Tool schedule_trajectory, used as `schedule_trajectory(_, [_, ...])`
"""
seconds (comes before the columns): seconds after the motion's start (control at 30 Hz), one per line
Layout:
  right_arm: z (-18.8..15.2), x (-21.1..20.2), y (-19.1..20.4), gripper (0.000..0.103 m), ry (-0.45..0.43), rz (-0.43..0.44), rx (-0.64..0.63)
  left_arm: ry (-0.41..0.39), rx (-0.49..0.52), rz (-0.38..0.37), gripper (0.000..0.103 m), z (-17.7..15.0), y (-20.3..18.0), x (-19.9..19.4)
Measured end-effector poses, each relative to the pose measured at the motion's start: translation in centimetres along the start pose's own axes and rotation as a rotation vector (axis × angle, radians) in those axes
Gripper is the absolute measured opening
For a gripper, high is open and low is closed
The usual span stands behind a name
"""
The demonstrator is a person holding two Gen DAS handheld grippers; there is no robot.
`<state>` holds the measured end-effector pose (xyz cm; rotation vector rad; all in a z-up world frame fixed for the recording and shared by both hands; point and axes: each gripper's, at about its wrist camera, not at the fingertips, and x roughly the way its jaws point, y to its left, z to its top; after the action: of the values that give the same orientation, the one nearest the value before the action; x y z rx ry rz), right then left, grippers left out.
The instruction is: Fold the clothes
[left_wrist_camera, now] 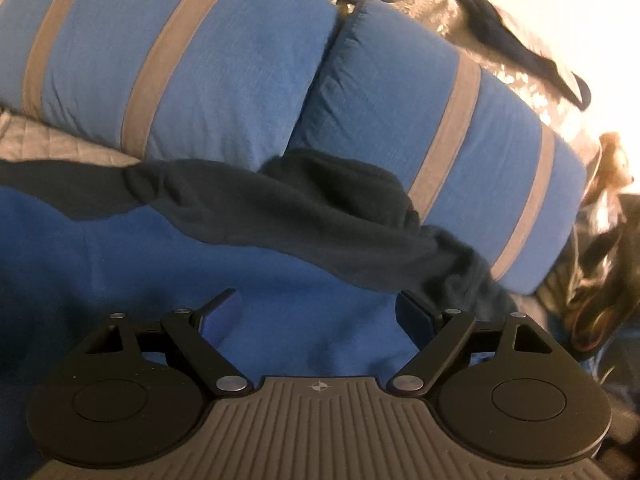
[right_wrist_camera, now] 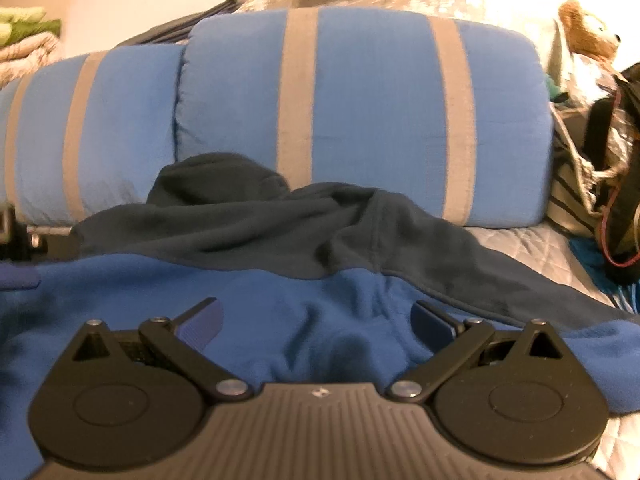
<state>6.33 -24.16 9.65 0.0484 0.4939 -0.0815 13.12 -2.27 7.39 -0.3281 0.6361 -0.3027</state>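
left gripper (left_wrist_camera: 318, 312): low centre of the left wrist view, jaws wide apart, nothing between them; blue fabric fills the gap below.
right gripper (right_wrist_camera: 316, 320): low centre of the right wrist view, jaws wide apart, holding nothing, over blue fabric.
hoodie (right_wrist_camera: 288, 320): two-tone, blue body and dark navy top part. Spread on the bed across the lower half of both views, wrinkled, not flat.
hood (right_wrist_camera: 216, 184): dark, bunched into a lump mid-frame in the right wrist view, resting against the base of the pillows. Same lump sits at centre in the left wrist view (left_wrist_camera: 336, 188).
dark sleeve (right_wrist_camera: 500, 272): runs from centre toward the right edge, over the grey quilt.
pillows (right_wrist_camera: 360, 120): two, blue with grey stripes, side by side, touching, across the upper half of both views, directly behind the hoodie.
grey quilt (right_wrist_camera: 528, 248): bed cover, seen right of centre in the right wrist view.
teddy bear (right_wrist_camera: 588, 32): upper right of the right wrist view, behind the pillows.
bag clutter (right_wrist_camera: 612, 184): right edge, dark with a red cord; details too blurred to tell.
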Motion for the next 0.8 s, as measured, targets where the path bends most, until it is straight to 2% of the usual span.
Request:
schedule_trajectory(0.17, [0.4, 1.4, 2.0, 0.103, 0.017, 0.033, -0.051, 0.045, -0.016, -0.039, 0.085, 0.2, -0.1, 0.3])
schedule_trajectory(0.23, [0.5, 1.8, 2.2, 0.103, 0.039, 0.07, -0.025, 0.056, -0.027, -0.04, 0.085, 0.3, 0.2, 0.5])
schedule_trajectory(0.37, [0.3, 2.2, 2.2, 0.103, 0.066, 0.092, -0.012, 0.057, -0.057, -0.052, 0.085, 0.6, 0.6, 0.4])
schedule_trajectory(0.47, [0.5, 1.9, 1.7, 0.103, 0.06, 0.101, 0.015, 0.03, -0.049, -0.059, 0.085, 0.7, 0.4, 0.0])
schedule_trajectory(0.6, [1.2, 0.9, 0.9, 0.103, 0.04, 0.131, 0.053, -0.019, 0.018, -0.027, 0.085, 0.5, -0.3, -0.6])
schedule_trajectory(0.8, [1.8, -0.2, 0.7, 0.103, 0.008, 0.165, 0.045, -0.073, -0.006, -0.083, 0.085, 1.1, -0.3, -1.4])
